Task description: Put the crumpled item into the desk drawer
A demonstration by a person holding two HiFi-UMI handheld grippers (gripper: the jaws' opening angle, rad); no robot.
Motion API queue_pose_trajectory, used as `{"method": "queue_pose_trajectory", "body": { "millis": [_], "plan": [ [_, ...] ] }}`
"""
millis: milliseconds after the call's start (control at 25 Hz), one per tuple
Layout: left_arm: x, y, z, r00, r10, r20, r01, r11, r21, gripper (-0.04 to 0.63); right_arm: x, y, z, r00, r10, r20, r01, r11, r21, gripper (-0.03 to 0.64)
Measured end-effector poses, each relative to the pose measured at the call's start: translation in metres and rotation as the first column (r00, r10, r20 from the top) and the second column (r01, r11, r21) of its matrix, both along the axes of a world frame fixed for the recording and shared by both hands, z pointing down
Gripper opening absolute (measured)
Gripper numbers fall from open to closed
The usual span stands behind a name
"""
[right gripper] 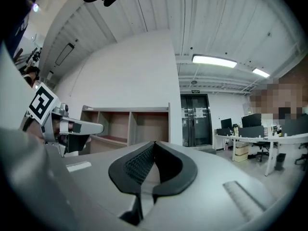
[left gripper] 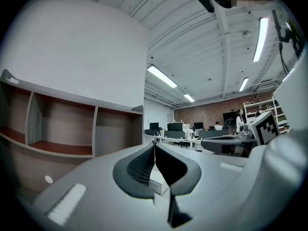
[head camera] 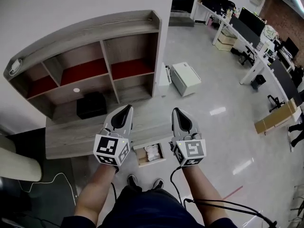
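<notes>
1. Though crumpled and white, the item (head camera: 153, 152) lies inside the open wooden drawer (head camera: 139, 156).
2. Left of the drawer, the left gripper (head camera: 127, 108) presses its ribbed dark pads (left gripper: 139, 167) together, empty.
3. Right of the drawer, the right gripper (head camera: 176, 110) is likewise closed on nothing.

- Left gripper (head camera: 125, 114) held out level, tip aimed toward 1 o'clock in the head view; jaws pressed together, nothing between them
- Right gripper (head camera: 178, 113) just beside it, tip toward 11 o'clock; jaws likewise closed and empty
- Left forearm (head camera: 92, 191) and right forearm (head camera: 202, 196) reach in from 6 o'clock
</notes>
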State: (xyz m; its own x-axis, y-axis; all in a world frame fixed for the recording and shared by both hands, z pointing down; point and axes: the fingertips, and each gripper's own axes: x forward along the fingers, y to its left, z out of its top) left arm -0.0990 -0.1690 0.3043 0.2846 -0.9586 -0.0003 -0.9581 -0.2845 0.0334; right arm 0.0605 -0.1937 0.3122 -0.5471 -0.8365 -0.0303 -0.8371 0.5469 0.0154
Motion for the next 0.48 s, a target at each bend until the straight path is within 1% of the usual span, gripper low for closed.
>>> {"method": "queue_pose_trajectory", "body": {
  "millis": [320, 480],
  "plan": [
    [0.003, -0.004, -0.035, 1.000, 0.008, -0.029, -0.006, 0.997, 0.071, 0.005, 0.006, 0.003, -0.032, 0.999, 0.036, 0.032, -0.037, 0.999, 0.026, 0.006],
    [0.002, -0.008, -0.039, 0.999, 0.017, -0.037, -0.014, 0.997, 0.081, 0.005, 0.007, 0.007, -0.047, 0.998, 0.055, 0.040, -0.057, 0.996, 0.064, 0.006]
  ]
}}
